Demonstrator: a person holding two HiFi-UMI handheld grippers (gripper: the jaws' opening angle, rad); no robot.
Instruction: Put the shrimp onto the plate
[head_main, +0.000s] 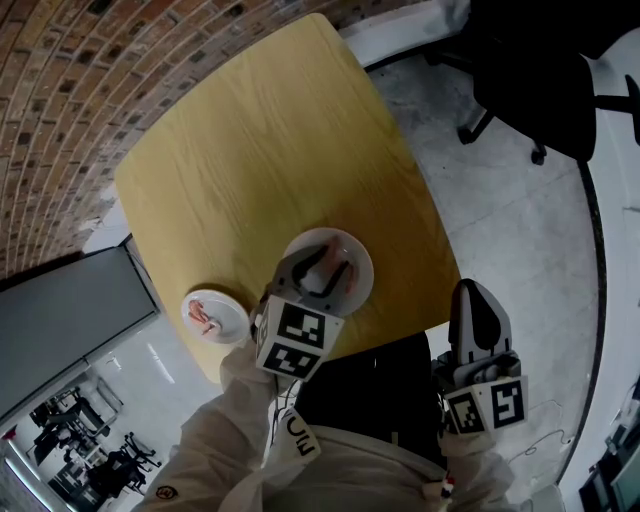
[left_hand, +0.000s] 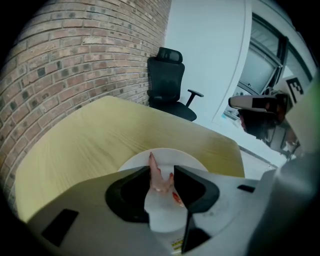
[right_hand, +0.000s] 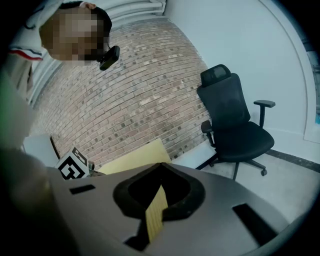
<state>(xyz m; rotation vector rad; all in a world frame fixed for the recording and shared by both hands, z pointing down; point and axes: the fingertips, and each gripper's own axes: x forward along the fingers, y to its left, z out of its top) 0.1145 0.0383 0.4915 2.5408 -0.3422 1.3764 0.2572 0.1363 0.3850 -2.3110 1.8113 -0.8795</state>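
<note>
Head view shows the left gripper (head_main: 322, 262) over a large white plate (head_main: 361, 252) near the near edge of the wooden surface (head_main: 270, 140). Left gripper view shows its jaws part-way apart and pressed on a pink shrimp (left_hand: 157, 179) from both sides, with the tail pointing away from the camera and the plate's white face directly behind it. A reddish bit shows lower in the gap; whether it belongs to the same shrimp cannot be told. To the left, well apart from the large plate, a small plate (head_main: 232, 320) carries more shrimp (head_main: 205, 316). The right gripper (head_main: 474, 292) hangs off the surface's near right corner, over the floor; its jaws meet at the tips with nothing between them.
</note>
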